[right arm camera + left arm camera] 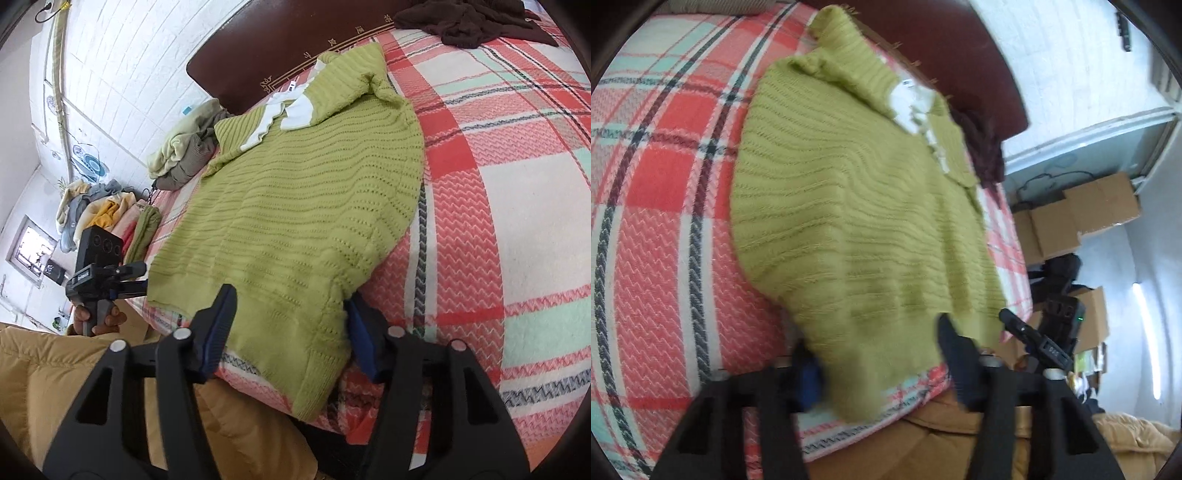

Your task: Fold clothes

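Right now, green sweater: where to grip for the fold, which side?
Grip the green sweater at its ribbed hem, coming from the bed's near edge: that band overhangs the plaid blanket, so fingers fit above and below. Both grippers already straddle its corners.

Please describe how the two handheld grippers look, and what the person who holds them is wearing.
Both grippers are black plastic with triangular cut-outs in the finger arms and silver round bolt heads at the joints. The right gripper has blue ribbed pads on its fingers. The left gripper carries a black box with round lenses on top. The person wears a padded mustard-yellow jacket.
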### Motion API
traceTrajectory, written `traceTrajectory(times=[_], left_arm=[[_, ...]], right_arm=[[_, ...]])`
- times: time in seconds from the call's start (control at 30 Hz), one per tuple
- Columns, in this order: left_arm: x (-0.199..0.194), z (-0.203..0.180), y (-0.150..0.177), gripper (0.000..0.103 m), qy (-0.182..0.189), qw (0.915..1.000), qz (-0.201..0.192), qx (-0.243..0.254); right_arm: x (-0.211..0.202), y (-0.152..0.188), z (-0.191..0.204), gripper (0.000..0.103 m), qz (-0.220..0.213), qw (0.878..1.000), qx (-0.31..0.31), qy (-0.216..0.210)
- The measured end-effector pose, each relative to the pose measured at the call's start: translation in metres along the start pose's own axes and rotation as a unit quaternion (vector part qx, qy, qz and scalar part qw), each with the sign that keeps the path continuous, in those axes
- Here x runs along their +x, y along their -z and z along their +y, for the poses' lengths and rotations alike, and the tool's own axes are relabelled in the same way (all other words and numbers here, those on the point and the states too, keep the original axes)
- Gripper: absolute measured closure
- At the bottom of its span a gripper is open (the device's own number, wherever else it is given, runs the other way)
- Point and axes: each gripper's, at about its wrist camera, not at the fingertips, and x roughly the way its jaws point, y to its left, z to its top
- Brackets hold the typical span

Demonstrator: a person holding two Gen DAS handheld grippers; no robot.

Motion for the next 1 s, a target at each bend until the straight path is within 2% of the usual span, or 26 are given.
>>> traceTrajectory(times=[0.03,0.07,0.1,0.17,0.33,0.5,0.63,1.0], left_arm=[[0.000,0.001,-0.001,0.081,-0.012,0.9999,0.001,-0.004],[0.000,0.002,-0.002,0.087,-0.018,0.9998,0.002,-0.006],[0.000,0.002,-0.003,0.088,-0.024,0.9997,0.004,-0.009],[-0.002,0.004,-0.003,0.090,-0.023,0.9996,0.005,-0.016],[-0.011,0.006,-0.007,0.091,0.022,0.9990,-0.005,-0.037],[-0.028,-0.002,-0.021,0.091,0.061,0.9969,-0.029,-0.040],[-0.039,-0.013,-0.038,0.091,0.074,0.9957,-0.046,-0.033],[-0.052,-0.031,-0.093,0.091,0.069,0.9945,-0.078,-0.011]], right_arm=[[0.000,0.000,-0.003,0.065,0.000,1.000,0.007,0.006],[0.000,0.000,-0.008,0.080,0.002,1.000,0.020,0.006],[0.000,0.000,-0.013,0.089,0.002,0.999,0.032,0.004],[-0.002,-0.001,-0.019,0.090,0.000,0.999,0.049,-0.013],[-0.015,-0.012,-0.019,0.092,-0.033,0.993,0.070,-0.085],[-0.023,-0.033,-0.012,0.092,-0.065,0.985,0.079,-0.136],[-0.027,-0.052,-0.009,0.092,-0.087,0.981,0.081,-0.155],[-0.021,-0.113,0.001,0.092,-0.119,0.975,0.074,-0.172]])
